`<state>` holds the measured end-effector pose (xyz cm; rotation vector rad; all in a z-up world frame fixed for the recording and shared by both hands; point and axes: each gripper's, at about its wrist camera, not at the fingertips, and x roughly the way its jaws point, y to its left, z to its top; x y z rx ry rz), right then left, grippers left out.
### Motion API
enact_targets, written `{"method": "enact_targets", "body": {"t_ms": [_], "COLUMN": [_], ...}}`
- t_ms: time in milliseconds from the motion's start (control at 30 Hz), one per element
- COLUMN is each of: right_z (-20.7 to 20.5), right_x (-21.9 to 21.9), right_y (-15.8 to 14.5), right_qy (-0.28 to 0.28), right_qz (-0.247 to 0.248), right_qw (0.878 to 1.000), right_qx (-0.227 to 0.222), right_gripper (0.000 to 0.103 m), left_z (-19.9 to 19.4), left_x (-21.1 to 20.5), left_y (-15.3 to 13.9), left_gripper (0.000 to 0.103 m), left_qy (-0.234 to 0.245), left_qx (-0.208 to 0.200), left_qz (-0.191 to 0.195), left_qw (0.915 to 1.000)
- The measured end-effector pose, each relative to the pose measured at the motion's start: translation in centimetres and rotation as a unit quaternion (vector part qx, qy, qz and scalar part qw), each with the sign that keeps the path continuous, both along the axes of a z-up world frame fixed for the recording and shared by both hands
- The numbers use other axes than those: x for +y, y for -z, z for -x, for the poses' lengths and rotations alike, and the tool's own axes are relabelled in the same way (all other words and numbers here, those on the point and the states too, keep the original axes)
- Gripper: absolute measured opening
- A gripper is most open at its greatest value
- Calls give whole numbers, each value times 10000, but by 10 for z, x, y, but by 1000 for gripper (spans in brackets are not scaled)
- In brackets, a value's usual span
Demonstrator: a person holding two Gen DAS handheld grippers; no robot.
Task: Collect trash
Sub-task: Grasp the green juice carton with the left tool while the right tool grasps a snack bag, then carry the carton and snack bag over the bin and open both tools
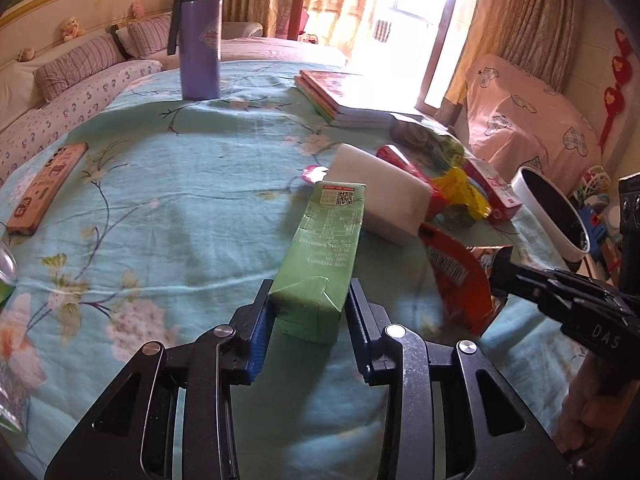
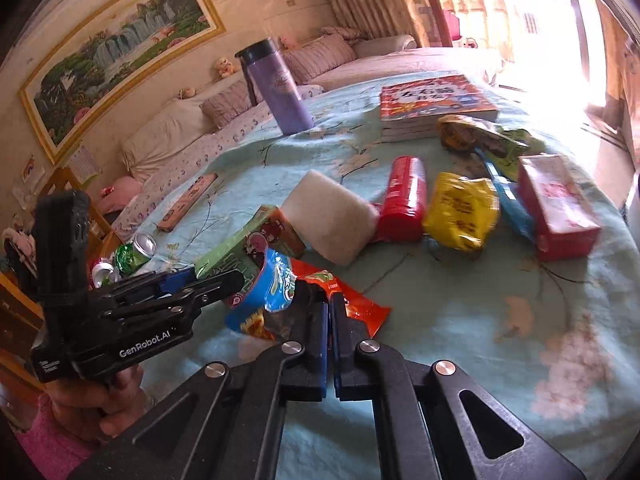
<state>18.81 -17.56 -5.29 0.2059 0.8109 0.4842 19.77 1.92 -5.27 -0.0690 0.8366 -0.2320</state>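
A green drink carton [image 1: 324,240] lies lengthwise on the flowered blue tablecloth [image 1: 180,200]. My left gripper [image 1: 310,292] is shut on its near end, a pad pressed to each side. The right wrist view shows the left gripper [image 2: 224,276] at the left, with the carton [image 2: 236,252] in it. My right gripper [image 2: 330,304] is shut on an orange and blue snack wrapper [image 2: 280,280], pinching its crumpled edge. In the left wrist view the right gripper [image 1: 502,264] holds that wrapper [image 1: 460,276] just right of the carton.
Behind lie a white foam block [image 2: 332,220], a red can [image 2: 402,200], a yellow wrapper [image 2: 460,212], a red box [image 2: 560,208], books [image 2: 432,100] and a purple flask [image 2: 280,88]. Crushed cans [image 2: 132,252] sit at the left edge. A white bin [image 1: 552,212] stands beyond the table's right edge.
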Motion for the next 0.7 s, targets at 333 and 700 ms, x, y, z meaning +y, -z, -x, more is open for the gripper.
{"method": "enact_targets", "body": {"t_ms": [333, 700], "right_z": [33, 59], "right_x": [-83, -174], "right_y": [-10, -16], "right_qy": [714, 1627], "right_qz": [-323, -503], "right_qw": [9969, 9853], "right_qx": [-16, -112], "right_gripper": [1, 1], "left_z": [40, 41], "left_x": [-57, -146], "left_y": [-17, -30], "left_gripper": [33, 33], "left_qy": [392, 1092], "left_qx": [-128, -159], "left_qz": [491, 429], "left_qw": [9979, 9930]}}
